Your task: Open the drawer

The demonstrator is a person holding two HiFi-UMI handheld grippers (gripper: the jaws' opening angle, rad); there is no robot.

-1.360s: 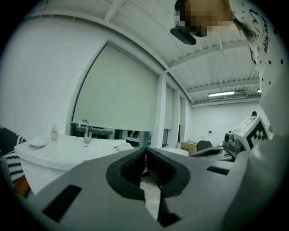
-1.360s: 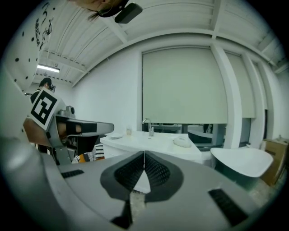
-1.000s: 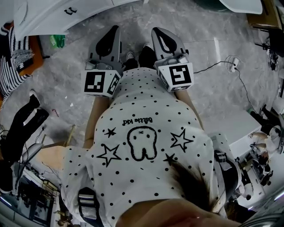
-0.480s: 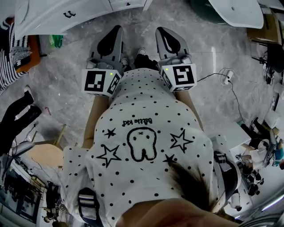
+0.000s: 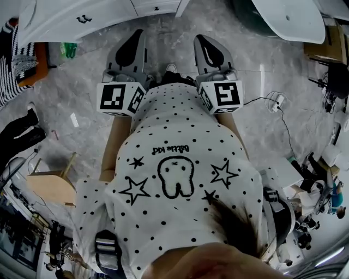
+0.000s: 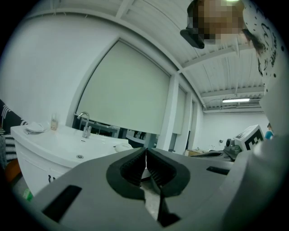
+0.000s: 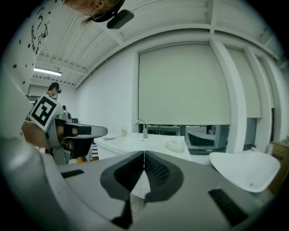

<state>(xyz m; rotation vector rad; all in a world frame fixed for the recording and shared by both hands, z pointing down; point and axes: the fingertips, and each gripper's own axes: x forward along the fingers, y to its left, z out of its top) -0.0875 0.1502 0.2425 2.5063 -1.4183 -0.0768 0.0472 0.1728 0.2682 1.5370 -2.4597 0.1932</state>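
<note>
Both the left gripper and the right gripper are pinched shut on nothing, well short of the sink cabinet, so it seems best to step up, spread one pair of jaws and clamp the dark handle of the drawer in the cabinet's front.

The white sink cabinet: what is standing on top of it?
On the sink cabinet stand a faucet, a small bottle and a shallow dish. The shut left tongs cover its near right part.

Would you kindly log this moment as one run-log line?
phase: before contact | left hand-held gripper: shut, empty | right hand-held gripper: shut, empty | drawer: closed, untouched
</note>
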